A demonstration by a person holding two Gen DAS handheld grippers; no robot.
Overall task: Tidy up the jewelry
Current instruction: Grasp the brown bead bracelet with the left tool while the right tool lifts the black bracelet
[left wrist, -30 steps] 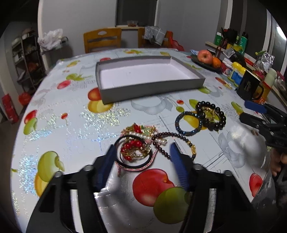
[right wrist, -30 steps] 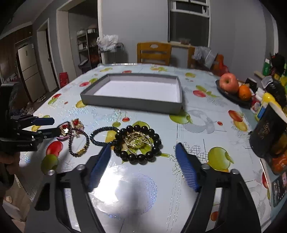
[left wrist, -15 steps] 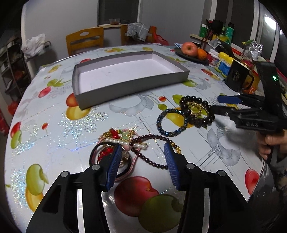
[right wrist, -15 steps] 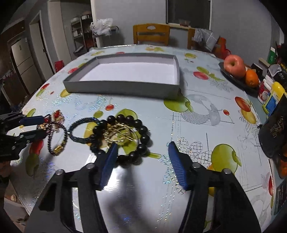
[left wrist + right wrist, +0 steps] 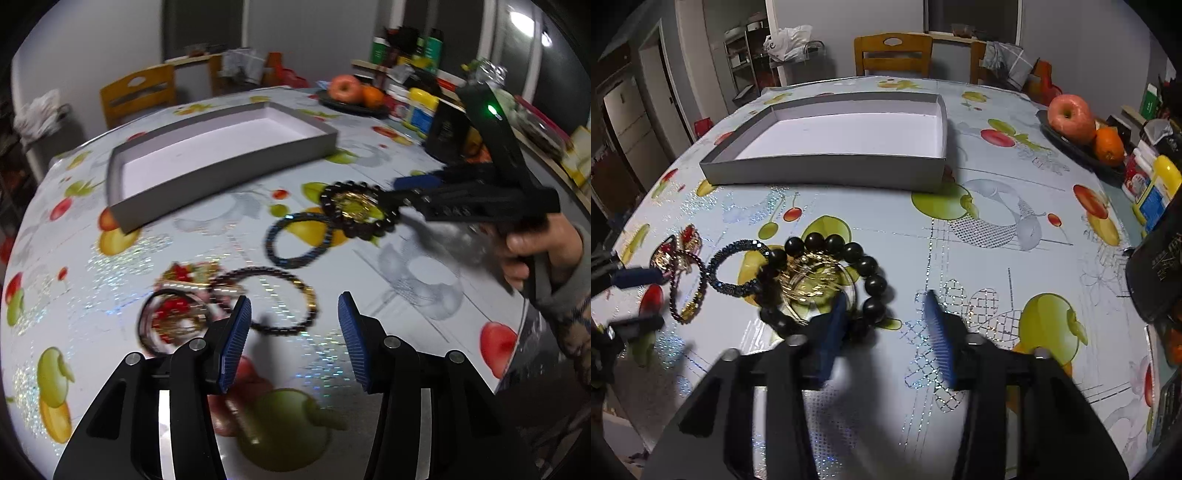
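Note:
A shallow grey box (image 5: pixel 221 155) (image 5: pixel 827 170) with a white floor stands empty at the back of the table. In front of it lie a black bead bracelet around gold bangles (image 5: pixel 827 280) (image 5: pixel 358 212), a dark blue bead bracelet (image 5: pixel 735 269) (image 5: pixel 299 240), a maroon bead bracelet (image 5: pixel 273 299) (image 5: pixel 687 284) and a red and gold pile (image 5: pixel 177 314). My left gripper (image 5: pixel 293 336) is open, its left pad at the maroon bracelet's near edge. My right gripper (image 5: pixel 886 325) is open, its left pad over the black bracelet's near right beads.
A fruit-print cloth covers the round table (image 5: pixel 997 229). A dark plate with an apple (image 5: pixel 1071 118) and an orange stands at the back right. A black mug (image 5: pixel 1160 266), bottles and packets crowd the right edge. Wooden chairs (image 5: pixel 892 55) stand behind the table.
Both grippers have moved forward and lower toward the jewelry. My right gripper has closed in on the black bracelet. My left gripper has shifted right, from the red pile to the maroon bracelet.

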